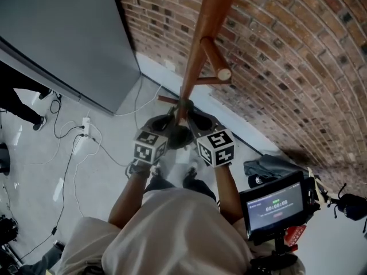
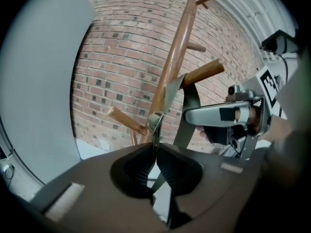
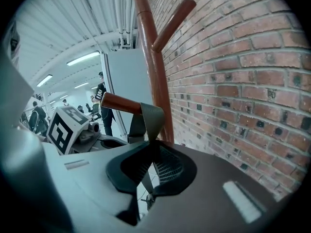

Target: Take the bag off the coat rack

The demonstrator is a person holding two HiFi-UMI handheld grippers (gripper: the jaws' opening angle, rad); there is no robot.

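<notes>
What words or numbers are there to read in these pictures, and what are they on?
"00:00:08": pale timer digits on the small screen in the head view; the last digit is blurry, so I am not sure of it.
Smaller marks on that screen: too small to read.
Red tag under the screen: too blurred to read.
Marker cubes: only black-and-white square patterns, no letters.
Nothing else can be read.

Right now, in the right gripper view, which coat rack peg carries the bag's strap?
The lower peg, the one pointing left: the grey-green strap is draped over it. The upper peg, slanting upward above it, is bare.
</notes>
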